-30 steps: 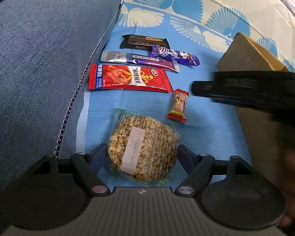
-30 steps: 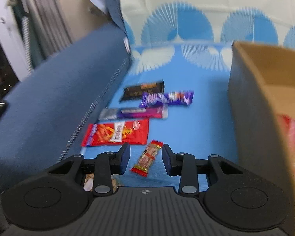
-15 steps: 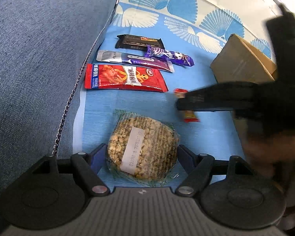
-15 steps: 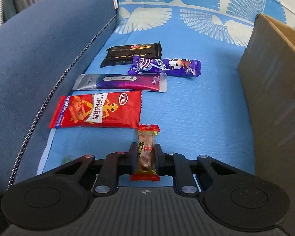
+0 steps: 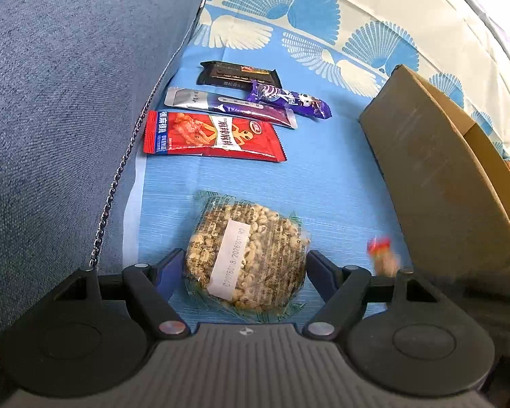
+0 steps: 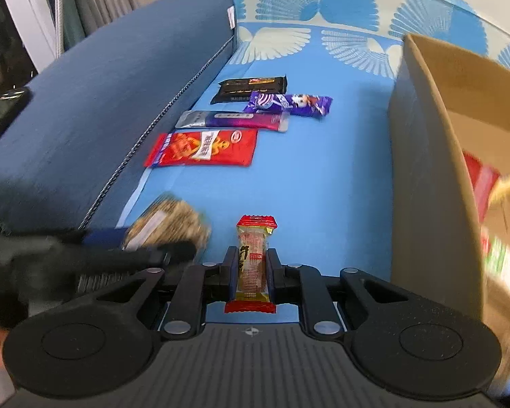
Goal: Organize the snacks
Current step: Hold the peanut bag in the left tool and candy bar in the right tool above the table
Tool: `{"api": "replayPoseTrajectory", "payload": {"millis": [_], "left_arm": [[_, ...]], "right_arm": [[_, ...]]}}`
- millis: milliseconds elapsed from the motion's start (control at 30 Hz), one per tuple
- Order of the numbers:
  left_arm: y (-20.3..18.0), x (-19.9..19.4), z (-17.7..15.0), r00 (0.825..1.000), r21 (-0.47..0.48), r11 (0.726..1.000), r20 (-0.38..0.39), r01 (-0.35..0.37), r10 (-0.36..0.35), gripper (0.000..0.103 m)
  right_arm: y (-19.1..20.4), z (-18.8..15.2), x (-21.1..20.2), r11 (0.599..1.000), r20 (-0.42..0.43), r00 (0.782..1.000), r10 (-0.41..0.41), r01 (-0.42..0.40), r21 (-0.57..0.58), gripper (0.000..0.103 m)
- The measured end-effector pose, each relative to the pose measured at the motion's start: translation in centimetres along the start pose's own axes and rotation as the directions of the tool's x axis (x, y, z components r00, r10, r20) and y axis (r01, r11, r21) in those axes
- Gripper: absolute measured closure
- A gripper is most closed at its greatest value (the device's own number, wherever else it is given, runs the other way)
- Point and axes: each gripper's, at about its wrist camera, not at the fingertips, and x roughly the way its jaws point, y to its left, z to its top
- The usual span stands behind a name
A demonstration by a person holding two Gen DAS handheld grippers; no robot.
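— What's nearest?
— The right gripper (image 6: 251, 272) is clamped on a small red-ended snack bar (image 6: 251, 265). The left gripper (image 5: 244, 265) is spread wide around the peanut brittle pack (image 5: 246, 255) lying on the blue sheet (image 5: 323, 176).
— Farther?
— Red packet (image 5: 214, 137), then purple bar (image 5: 289, 100), cardboard box (image 5: 435, 170) to the right.

red snack packet (image 5: 211, 134): glossy foil | cardboard box (image 5: 438, 183): matt | sofa cushion (image 5: 61, 85): rough woven cloth

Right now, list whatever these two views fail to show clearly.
- cardboard box contents: right wrist view, motion blur and the frame edge leave only red and green packets.
- peanut cake: right wrist view, blurred, partly behind the left gripper.
- small red snack: left wrist view, a smear beside the box; its print is unreadable in the right gripper.
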Motion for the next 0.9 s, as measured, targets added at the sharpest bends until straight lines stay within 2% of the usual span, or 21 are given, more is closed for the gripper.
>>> {"api": "replayPoseTrajectory", "payload": {"millis": [67, 133, 300, 400, 900], "left_arm": [[-0.1, 0.1, 0.0, 1.000, 0.001, 1.000, -0.002, -0.006, 0.006, 0.022], [-0.3, 0.1, 0.0, 1.000, 0.008, 1.000, -0.002, -0.016, 0.017, 0.022], [-0.6, 0.2, 0.0, 0.999, 0.027, 0.999, -0.006, -0.033, 0.033, 0.022], [-0.8, 0.5, 0.0, 0.999, 0.043, 0.998, -0.010, -0.046, 0.046, 0.022], [-1.1, 1.1, 0.1, 0.997, 0.071, 0.995, -0.030, -0.070, 0.072, 0.019]], "right_arm": [[0.0, -2.5, 0.0, 1.000, 0.029, 1.000, -0.009, 0.009, 0.017, 0.086], [0.5, -3.7, 0.8, 0.999, 0.006, 0.999, -0.047, 0.047, 0.000, 0.086], [1.2, -3.7, 2.1, 0.993, 0.026, 0.997, -0.073, 0.075, -0.094, 0.086], [0.6, -4.0, 3.1, 0.993, -0.004, 0.996, -0.087, 0.086, -0.077, 0.085], [0.9, -4.2, 3.3, 0.992, -0.010, 0.997, -0.075, 0.074, -0.104, 0.081]]}}
